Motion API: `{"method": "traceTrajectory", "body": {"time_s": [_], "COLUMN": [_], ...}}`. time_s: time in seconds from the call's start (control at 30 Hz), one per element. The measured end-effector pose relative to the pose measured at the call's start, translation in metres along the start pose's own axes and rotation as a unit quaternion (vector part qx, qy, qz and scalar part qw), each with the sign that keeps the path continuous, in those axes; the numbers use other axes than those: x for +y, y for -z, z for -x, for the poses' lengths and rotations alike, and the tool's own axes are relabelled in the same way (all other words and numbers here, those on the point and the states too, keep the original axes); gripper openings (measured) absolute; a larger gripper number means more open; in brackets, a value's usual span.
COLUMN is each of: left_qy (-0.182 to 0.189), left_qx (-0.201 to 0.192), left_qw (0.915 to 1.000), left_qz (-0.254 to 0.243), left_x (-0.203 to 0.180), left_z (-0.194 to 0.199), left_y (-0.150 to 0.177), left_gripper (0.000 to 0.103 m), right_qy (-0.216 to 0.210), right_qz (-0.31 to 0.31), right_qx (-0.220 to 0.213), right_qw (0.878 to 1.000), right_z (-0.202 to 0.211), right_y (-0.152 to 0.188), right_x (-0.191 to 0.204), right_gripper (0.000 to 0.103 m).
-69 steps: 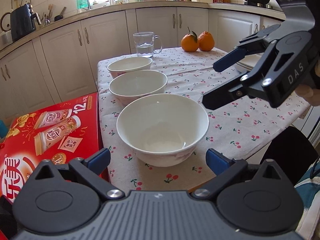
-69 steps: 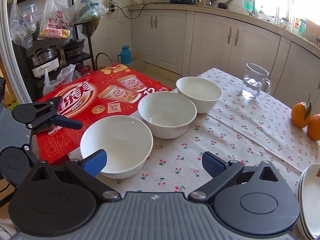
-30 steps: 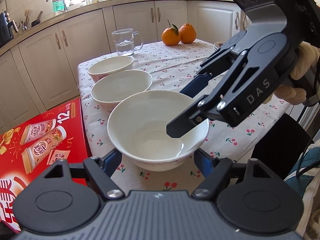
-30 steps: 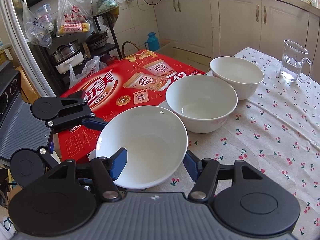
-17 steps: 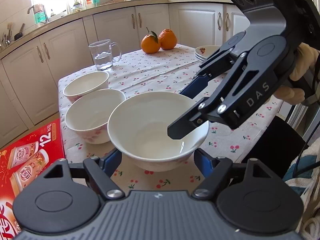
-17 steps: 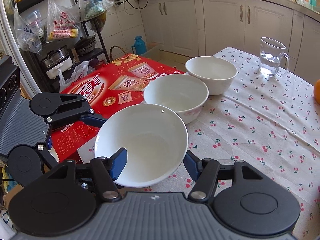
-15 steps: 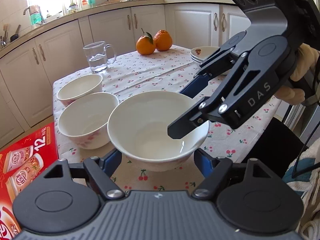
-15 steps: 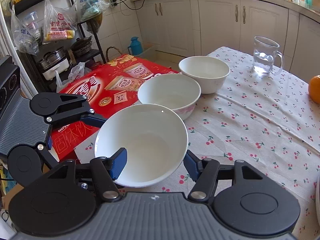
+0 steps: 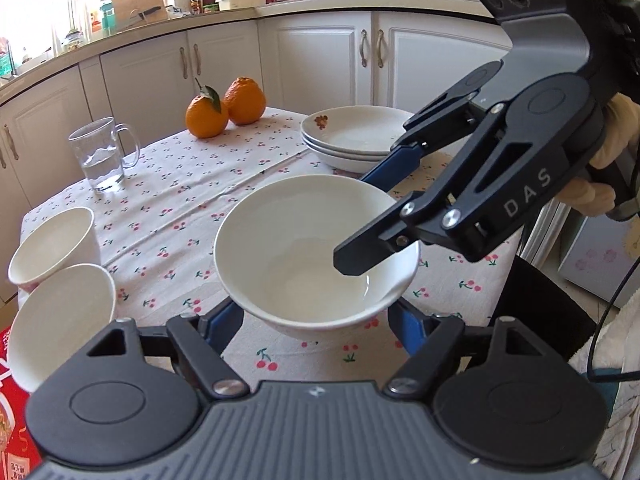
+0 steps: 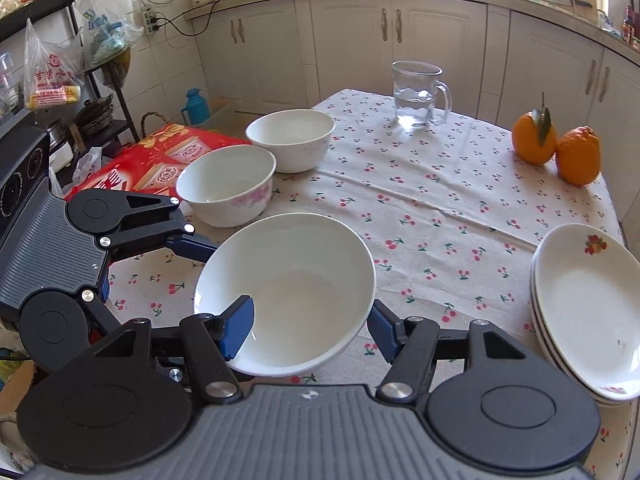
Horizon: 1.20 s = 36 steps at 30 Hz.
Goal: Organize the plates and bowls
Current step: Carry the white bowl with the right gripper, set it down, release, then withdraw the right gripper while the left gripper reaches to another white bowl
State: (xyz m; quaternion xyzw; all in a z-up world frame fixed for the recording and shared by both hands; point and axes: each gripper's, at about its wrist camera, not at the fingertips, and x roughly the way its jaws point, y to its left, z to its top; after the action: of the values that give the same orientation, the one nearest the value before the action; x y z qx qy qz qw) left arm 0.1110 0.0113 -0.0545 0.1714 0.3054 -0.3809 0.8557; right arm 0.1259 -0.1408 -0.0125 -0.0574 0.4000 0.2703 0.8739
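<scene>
A table (image 10: pixel 460 208) with a cherry-print cloth is filling the middle of both views. White kitchen cupboards (image 10: pixel 360 40) are running along the back, under a long counter. A red box (image 10: pixel 160 164) is sitting low beside the table, at the left of the right wrist view.

1 big white bowl (image 9: pixel 316 252) is being held up over the near part of the table. It looks empty. Both tongs are holding it. The left gripper (image 9: pixel 316 320) is pinching it from both sides, with 1 blue pad on each side of the bowl. The right gripper (image 10: pixel 312 328) is squeezing the rim, with 1 finger inside the bowl and 1 outside.

2 more white bowls (image 10: pixel 226 190) are standing side by side at the left of the right wrist view, both empty. A stack of white plates (image 10: pixel 584 312) is sitting at the lower right. A glass mug (image 10: pixel 418 94) with some water is standing at the top middle. 2 oranges (image 10: pixel 556 152) are touching each other at the upper right.
</scene>
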Motion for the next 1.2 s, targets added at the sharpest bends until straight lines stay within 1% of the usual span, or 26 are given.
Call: {"method": "traceTrajectory", "body": {"time_s": [0.2,0.4,0.5,0.67,0.7,0.73,0.77,0.83,1.03,1.2], "left_qy": [0.010,0.011,0.011,0.009,0.006,0.005,0.006,0.011,-0.012,-0.033], "left_qx": [0.010,0.016,0.017,0.016,0.014,0.011,0.008,0.005,0.003,-0.011], "left_qw": [0.9999,0.9998,0.9998,0.9998,0.9999,0.9999,0.9999,0.9999,0.9999,0.9989], "left_qz": [-0.005,0.001,0.001,-0.003,-0.004,-0.004,-0.002,0.000,0.008,0.033], "left_x": [-0.002,0.000,-0.001,-0.003,-0.003,-0.003,-0.003,-0.002,-0.003,0.004], "left_z": [-0.017,-0.022,-0.023,-0.024,-0.023,-0.022,-0.021,-0.018,-0.009,0.011], "left_y": [-0.006,-0.007,-0.007,-0.008,-0.008,-0.008,-0.008,-0.008,0.000,0.005], "left_gripper": [0.079,0.079,0.079,0.080,0.086,0.090,0.094,0.095,0.095,0.095], "right_qy": [0.011,0.008,0.004,0.002,0.000,-0.003,-0.006,-0.007,-0.010,-0.003], "right_qz": [-0.023,-0.037,-0.043,-0.044,-0.045,-0.046,-0.047,-0.048,-0.048,-0.047], "right_qx": [0.001,0.002,0.001,-0.001,-0.001,-0.002,-0.005,-0.016,-0.033,-0.061], "right_qw": [1.000,0.999,0.999,0.999,0.999,0.999,0.999,0.999,0.998,0.997], "right_z": [-0.001,-0.009,-0.011,-0.012,-0.012,-0.012,-0.011,-0.009,-0.002,0.007], "right_y": [0.009,0.012,0.014,0.014,0.014,0.014,0.015,0.014,0.011,0.006], "right_x": [-0.018,-0.027,-0.029,-0.029,-0.029,-0.028,-0.028,-0.026,-0.024,-0.021], "right_gripper": [0.069,0.069,0.070,0.077,0.078,0.083,0.091,0.103,0.103,0.103]}}
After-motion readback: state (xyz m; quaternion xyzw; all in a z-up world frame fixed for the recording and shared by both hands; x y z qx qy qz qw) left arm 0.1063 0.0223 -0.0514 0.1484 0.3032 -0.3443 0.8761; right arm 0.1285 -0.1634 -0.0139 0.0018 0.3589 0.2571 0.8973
